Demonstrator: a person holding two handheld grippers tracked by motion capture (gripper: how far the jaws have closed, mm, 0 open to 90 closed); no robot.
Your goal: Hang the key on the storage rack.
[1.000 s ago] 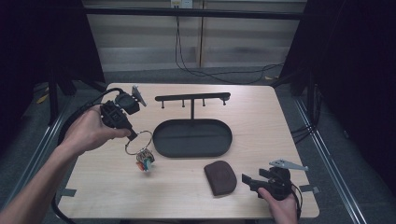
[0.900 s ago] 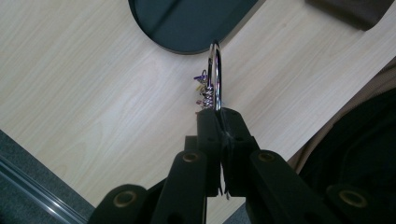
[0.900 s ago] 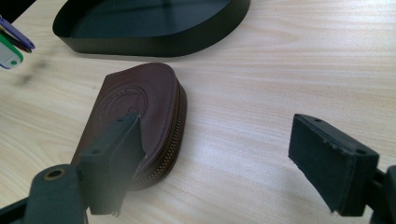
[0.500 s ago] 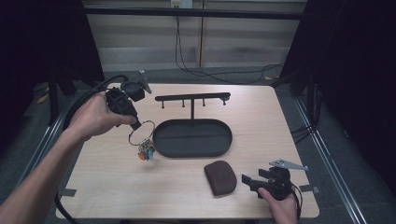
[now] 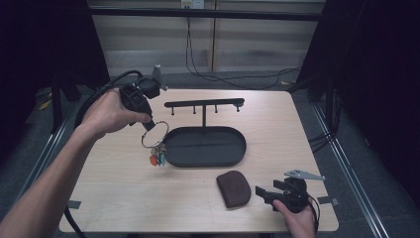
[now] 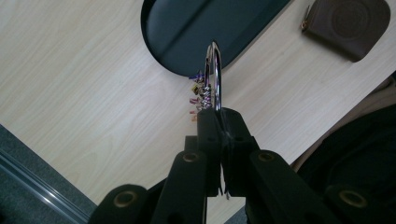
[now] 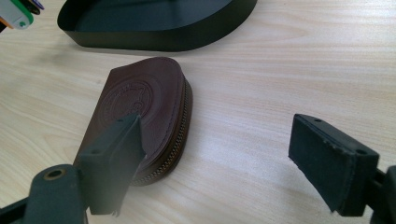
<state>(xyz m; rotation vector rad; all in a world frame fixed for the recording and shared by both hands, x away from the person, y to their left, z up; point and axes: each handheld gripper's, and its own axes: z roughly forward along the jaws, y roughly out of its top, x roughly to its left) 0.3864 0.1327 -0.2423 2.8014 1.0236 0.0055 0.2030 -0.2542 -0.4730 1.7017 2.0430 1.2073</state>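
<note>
We have the key ring (image 5: pixel 154 135) pinched in the left gripper's (image 5: pixel 148 125) closed fingers, lifted just left of the black tray (image 5: pixel 205 147). Right gripper (image 5: pixel 263 193) idle, fingers wide, empty. Next: hook ring on the rack (image 5: pixel 204 103).

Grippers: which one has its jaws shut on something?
The left gripper: its jaws pinch the silver key ring, lifted off the table. The right gripper rests open beside the brown leather pouch.

Silver key ring (image 5: pixel 155 134) (orange, green tags), black tray (image 5: pixel 205 147)
</note>
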